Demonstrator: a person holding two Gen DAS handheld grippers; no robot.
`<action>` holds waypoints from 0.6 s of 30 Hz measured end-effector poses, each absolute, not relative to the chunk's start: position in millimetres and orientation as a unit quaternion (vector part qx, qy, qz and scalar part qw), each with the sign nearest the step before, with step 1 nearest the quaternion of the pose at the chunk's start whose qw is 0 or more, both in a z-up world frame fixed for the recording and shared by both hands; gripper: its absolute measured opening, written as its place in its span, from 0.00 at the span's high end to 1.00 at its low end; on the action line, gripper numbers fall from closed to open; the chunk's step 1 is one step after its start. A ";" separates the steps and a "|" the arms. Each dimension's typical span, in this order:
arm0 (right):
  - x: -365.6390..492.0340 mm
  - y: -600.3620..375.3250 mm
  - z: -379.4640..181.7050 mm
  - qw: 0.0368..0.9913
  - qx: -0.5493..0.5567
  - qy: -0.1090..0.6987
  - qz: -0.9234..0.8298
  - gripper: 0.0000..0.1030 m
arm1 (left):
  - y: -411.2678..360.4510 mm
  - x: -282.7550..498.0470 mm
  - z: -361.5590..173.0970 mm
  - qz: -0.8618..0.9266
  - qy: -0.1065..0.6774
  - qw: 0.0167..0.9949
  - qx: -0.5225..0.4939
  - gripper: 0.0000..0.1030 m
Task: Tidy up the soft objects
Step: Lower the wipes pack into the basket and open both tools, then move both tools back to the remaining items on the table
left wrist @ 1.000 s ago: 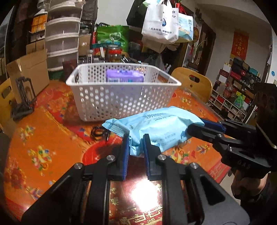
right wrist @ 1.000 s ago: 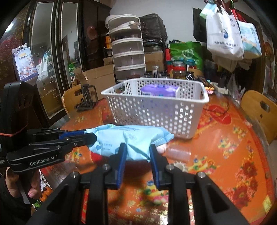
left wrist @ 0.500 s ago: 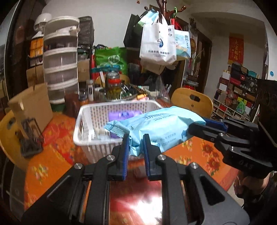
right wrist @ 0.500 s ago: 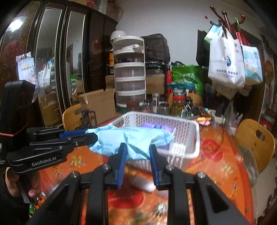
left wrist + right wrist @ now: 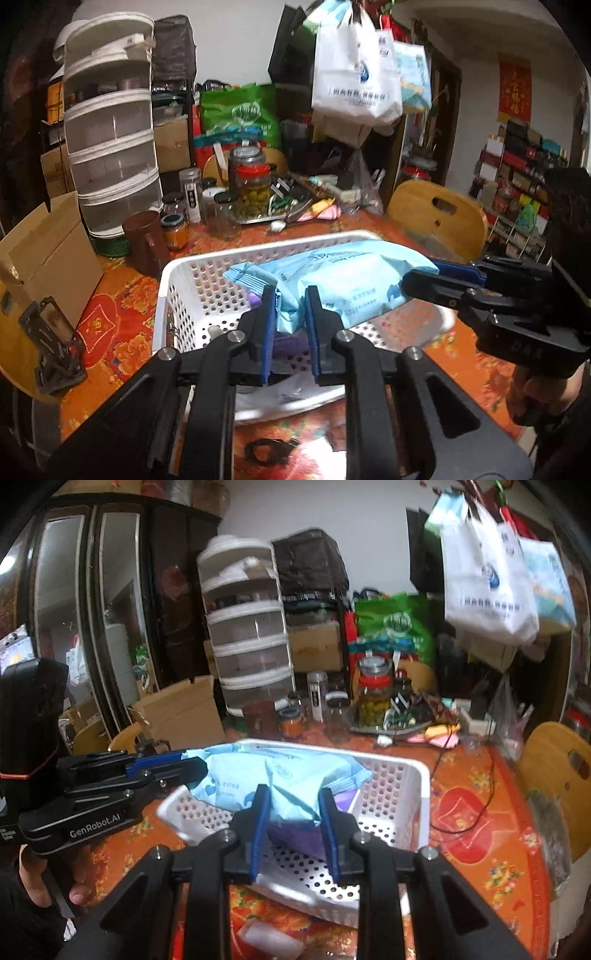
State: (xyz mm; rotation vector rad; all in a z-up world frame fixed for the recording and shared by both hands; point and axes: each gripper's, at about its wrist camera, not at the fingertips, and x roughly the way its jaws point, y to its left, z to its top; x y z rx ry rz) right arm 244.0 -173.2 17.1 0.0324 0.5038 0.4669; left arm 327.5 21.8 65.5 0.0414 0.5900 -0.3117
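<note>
Left wrist: blue pack (image 5: 343, 280) lengthwise across basket (image 5: 192, 273).

On the side of my left gripper (image 5: 110, 775), seen from my right wrist, I read "GenRobot.AI" in pale letters. My right gripper (image 5: 495, 295) carries raised letters low on its body that look like "DAS", though I am not sure of them. The white tote bag (image 5: 354, 74) hanging far off bears a blue round logo and a row of Chinese characters too blurred to make out. The red wall poster (image 5: 514, 92) at far right has gold characters, also unreadable to me
</note>
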 end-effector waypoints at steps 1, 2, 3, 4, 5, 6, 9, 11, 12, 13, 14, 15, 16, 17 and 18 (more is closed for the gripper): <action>253.4 -171.6 9.2 0.939 0.016 0.258 0.228 0.77 | 22.2 332.6 58.5 -0.151 0.296 0.943 0.020 0.86; 258.8 -170.9 4.3 0.936 0.017 0.265 0.229 0.77 | 23.1 335.6 52.9 -0.151 0.301 0.941 0.017 0.86; 263.2 -169.9 -1.6 0.934 0.018 0.274 0.230 0.77 | 25.2 336.1 46.4 -0.152 0.304 0.940 0.014 0.86; 265.6 -168.4 -7.7 0.931 0.015 0.282 0.231 0.77 | 26.6 337.1 41.0 -0.151 0.307 0.940 0.012 0.86; 266.9 -168.0 -11.9 0.930 0.015 0.286 0.231 0.77 | 28.3 337.8 36.1 -0.151 0.309 0.939 0.011 0.85; 266.8 -167.0 -16.6 0.928 0.016 0.291 0.233 0.76 | 29.2 339.5 30.4 -0.147 0.311 0.939 0.012 0.85; 270.6 -164.1 -29.2 0.920 0.015 0.312 0.236 0.75 | 31.7 341.4 14.3 -0.116 0.311 0.943 0.029 0.62; 273.8 -164.1 -35.9 0.916 0.019 0.329 0.231 0.72 | 38.4 336.1 11.3 -0.103 0.298 0.949 0.024 0.26; 273.8 -165.6 -38.3 0.914 0.021 0.335 0.227 0.71 | 42.5 330.8 12.4 -0.106 0.287 0.952 0.016 0.20; 272.6 -167.8 -40.1 0.914 0.020 0.339 0.221 0.68 | 48.0 326.7 13.7 -0.108 0.277 0.955 0.008 0.12; 270.3 -170.9 -40.8 0.914 0.021 0.340 0.219 0.60 | 52.7 322.5 15.5 -0.106 0.269 0.957 0.002 0.05; 267.8 -174.2 -40.6 0.915 0.024 0.338 0.218 0.55 | 58.3 318.1 17.5 -0.102 0.263 0.959 -0.003 0.04; 264.9 -178.7 -39.6 0.916 0.029 0.336 0.217 0.45 | 62.3 314.8 18.1 -0.099 0.260 0.961 -0.005 0.03; 261.9 -183.2 -38.2 0.917 0.036 0.333 0.215 0.38 | 66.0 311.8 18.0 -0.097 0.261 0.960 -0.006 0.02; 259.7 -187.4 -36.5 0.919 0.041 0.330 0.212 0.36 | 69.9 306.6 18.6 -0.094 0.264 0.960 -0.006 0.02</action>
